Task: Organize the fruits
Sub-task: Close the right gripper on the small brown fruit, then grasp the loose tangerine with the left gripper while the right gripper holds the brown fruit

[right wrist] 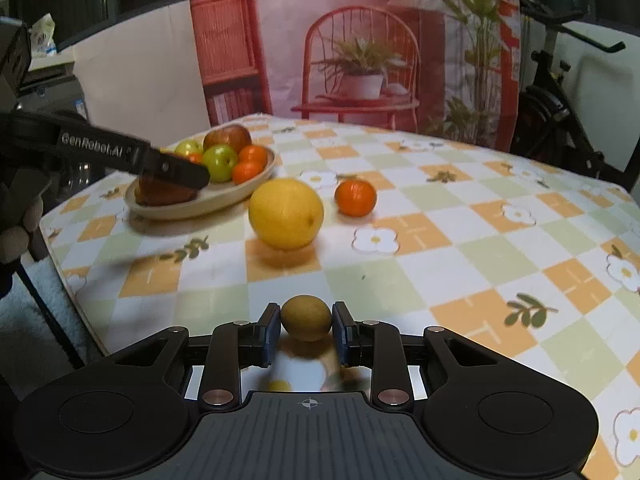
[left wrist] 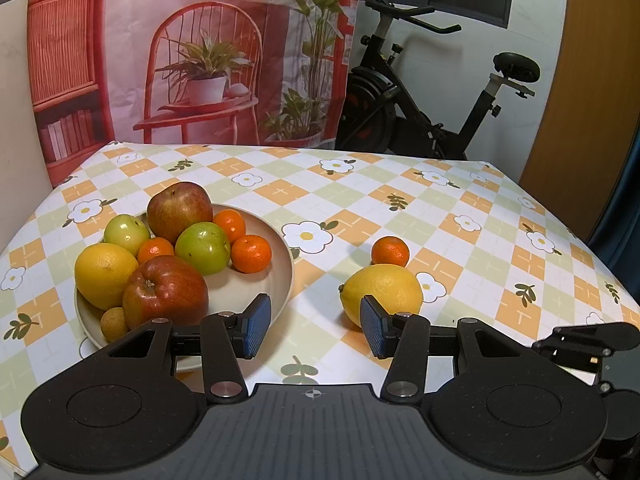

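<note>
The right wrist view shows something the other view does not: the right gripper (right wrist: 306,334) is pinching a small yellow-brown fruit (right wrist: 306,317). A blue pad presses on each side of it. The little fruit is egg-shaped, and its long way runs across, from one pad to the other. It sits near the front edge of the table (right wrist: 460,240).

Farther back in that view a big yellow citrus (right wrist: 286,213) lies on the checked cloth, with a small mandarin (right wrist: 355,197) just beside it on the right. They are apart. The beige bowl (right wrist: 224,196) of fruit is to the left, partly hidden by the dark arm of the left gripper.

The left wrist view shows the bowl (left wrist: 280,256) much better. In it are two red apples (left wrist: 179,210), two green fruits (left wrist: 203,248), three mandarins (left wrist: 251,253), one yellow citrus (left wrist: 106,275) and one small yellow-brown fruit (left wrist: 115,323) at the near rim.

The left gripper (left wrist: 315,327) has its pads spread apart, with nothing between them. It hangs between the bowl and the loose yellow citrus (left wrist: 381,294), whose long way runs side to side. The mandarin (left wrist: 390,251) sits right behind it.
</note>
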Demonstrator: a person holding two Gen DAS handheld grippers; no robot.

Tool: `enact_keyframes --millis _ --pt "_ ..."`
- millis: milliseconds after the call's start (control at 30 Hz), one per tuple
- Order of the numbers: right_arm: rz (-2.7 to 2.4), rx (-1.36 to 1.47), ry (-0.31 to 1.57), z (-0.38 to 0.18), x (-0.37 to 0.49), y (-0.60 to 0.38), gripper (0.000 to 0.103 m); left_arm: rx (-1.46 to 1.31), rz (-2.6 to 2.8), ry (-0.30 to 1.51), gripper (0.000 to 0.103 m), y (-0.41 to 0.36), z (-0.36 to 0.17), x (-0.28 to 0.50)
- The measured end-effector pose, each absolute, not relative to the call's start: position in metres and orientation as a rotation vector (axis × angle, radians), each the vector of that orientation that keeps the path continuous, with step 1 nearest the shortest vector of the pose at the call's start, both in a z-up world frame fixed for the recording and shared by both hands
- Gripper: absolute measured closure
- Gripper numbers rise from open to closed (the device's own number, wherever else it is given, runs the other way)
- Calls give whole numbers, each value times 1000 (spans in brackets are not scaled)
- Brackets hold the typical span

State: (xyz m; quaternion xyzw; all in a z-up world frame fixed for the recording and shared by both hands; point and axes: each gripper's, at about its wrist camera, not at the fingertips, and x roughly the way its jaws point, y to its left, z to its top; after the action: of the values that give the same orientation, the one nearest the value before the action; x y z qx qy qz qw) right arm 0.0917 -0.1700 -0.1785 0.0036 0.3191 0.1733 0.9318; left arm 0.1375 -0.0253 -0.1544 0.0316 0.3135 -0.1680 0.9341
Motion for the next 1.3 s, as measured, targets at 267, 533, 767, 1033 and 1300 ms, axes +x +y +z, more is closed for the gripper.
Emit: enact_keyframes --millis 267,533,767,1033,1300 --pt "306 8 551 -154 113 -193 78 35 -356 645 51 -26 -148 152" --pt "226 19 496 -152 149 -225 78 42 -450 691 51 -52 -139 184" --pt "196 72 507 -164 168 -242 78 81 -505 791 46 -84 -156 218" --pt "213 96 500 -167 169 -246 78 55 -516 906 46 -105 -175 255" --pt "204 137 497 -169 168 -253 78 55 -516 987 46 -120 -192 272"
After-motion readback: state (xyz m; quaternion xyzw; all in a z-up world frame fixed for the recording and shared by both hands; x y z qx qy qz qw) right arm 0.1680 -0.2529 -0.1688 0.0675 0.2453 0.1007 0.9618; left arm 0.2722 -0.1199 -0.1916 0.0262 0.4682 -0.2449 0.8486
